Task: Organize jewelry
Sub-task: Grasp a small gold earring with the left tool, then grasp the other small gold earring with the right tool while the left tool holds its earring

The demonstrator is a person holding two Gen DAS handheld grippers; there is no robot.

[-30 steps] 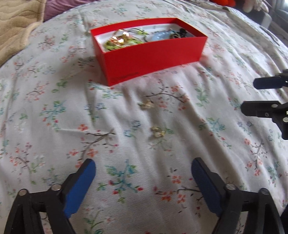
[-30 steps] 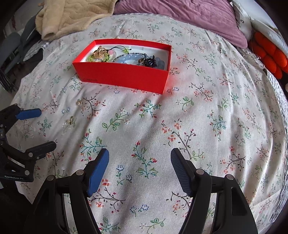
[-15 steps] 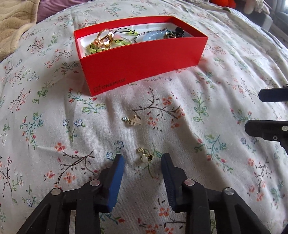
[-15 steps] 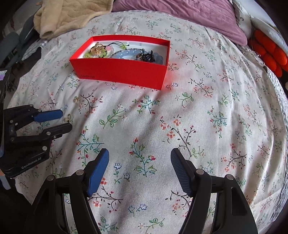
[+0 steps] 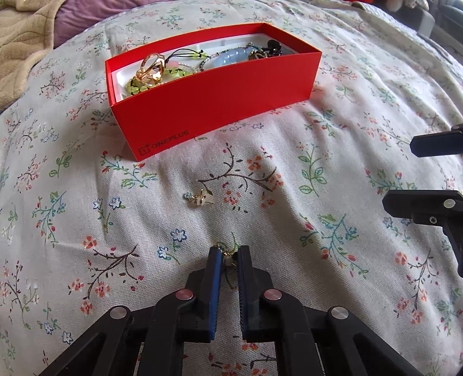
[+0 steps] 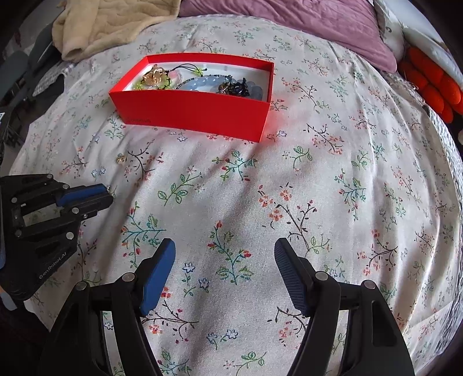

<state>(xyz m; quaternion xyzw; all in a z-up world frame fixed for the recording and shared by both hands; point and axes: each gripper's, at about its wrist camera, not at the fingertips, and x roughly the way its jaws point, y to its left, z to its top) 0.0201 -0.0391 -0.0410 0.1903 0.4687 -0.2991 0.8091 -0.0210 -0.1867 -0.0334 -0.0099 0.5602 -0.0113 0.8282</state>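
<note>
A red box [image 5: 214,115] [image 6: 196,112] sits on the floral bedspread, holding a gold ring [image 5: 152,69], green beads, a blue bracelet [image 5: 231,56] and dark pieces. My left gripper [image 5: 230,256] [image 6: 104,193] is shut on a small gold earring [image 5: 227,256] low on the cloth in front of the box. A second gold earring [image 5: 199,198] [image 6: 120,158] lies loose between it and the box. My right gripper [image 6: 224,254] is open and empty above the bedspread, to the right of the left gripper; its fingers [image 5: 434,144] show at the right edge of the left wrist view.
A beige blanket [image 6: 110,26] and a purple pillow [image 6: 289,31] lie behind the box. Orange cushions [image 6: 428,84] sit at the far right. The bed edge drops off at the left [image 6: 17,86].
My left gripper moved forward and down over the nearer earring and its jaws closed on it. The right gripper hardly moved.
</note>
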